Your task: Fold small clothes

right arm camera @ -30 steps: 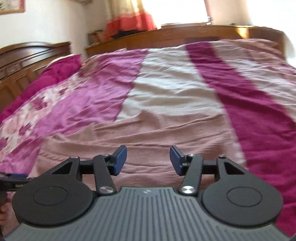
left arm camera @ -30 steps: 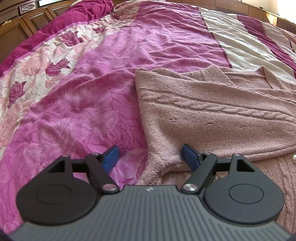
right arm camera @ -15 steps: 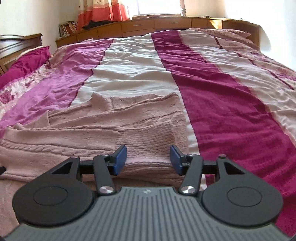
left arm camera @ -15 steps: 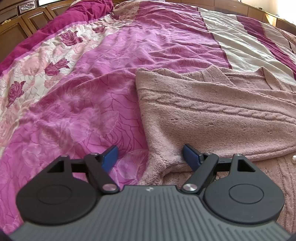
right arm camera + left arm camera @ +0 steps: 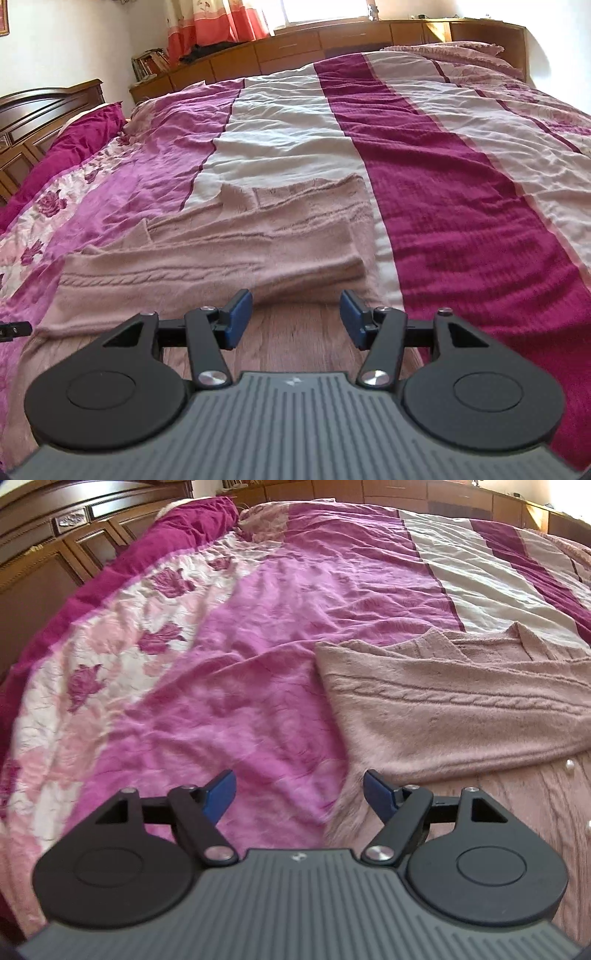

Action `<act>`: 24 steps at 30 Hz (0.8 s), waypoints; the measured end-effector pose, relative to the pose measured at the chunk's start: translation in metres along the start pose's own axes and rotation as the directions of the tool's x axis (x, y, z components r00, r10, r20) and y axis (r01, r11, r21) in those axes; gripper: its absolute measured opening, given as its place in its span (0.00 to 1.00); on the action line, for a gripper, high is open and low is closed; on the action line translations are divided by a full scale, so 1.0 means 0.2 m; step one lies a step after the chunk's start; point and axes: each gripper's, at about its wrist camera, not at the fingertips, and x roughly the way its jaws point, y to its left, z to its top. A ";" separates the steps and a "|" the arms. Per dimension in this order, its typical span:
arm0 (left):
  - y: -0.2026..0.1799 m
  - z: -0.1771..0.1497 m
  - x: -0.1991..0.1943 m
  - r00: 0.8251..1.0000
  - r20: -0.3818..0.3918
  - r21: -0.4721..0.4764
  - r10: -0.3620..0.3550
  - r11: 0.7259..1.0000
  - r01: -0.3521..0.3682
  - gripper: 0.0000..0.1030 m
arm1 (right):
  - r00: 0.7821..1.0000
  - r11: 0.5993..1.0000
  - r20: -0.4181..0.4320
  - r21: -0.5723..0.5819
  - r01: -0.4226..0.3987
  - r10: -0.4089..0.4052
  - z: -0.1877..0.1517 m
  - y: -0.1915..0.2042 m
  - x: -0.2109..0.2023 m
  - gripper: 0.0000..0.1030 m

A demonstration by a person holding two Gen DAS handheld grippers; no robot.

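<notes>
While your left gripper hangs with jaws wide and empty over the sweater's left edge, your right gripper does the same, jaws wide, above its near right part. That pink sweater lies partly folded on the bedspread.

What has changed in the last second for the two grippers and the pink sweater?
The left gripper drew back and up from the knit sweater, showing more headboard. The right gripper swung from the far bedspread down toward the sweater's right edge. Both stayed open, holding nothing. The sweater stayed folded on the bedspread.
</notes>
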 end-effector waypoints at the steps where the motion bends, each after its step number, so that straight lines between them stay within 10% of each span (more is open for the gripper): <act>1: 0.02 -0.01 -0.02 1.000 0.000 0.000 0.003 1.000 -0.003 0.75 | 1.000 1.000 -0.004 0.006 -0.002 0.002 -0.01 -0.01 -0.02 0.61; 24: 0.12 -0.37 -0.24 0.990 -0.135 -0.047 -0.048 0.998 0.042 0.75 | 0.988 0.996 -0.128 -0.012 0.091 -0.092 -0.26 -0.14 -0.23 0.72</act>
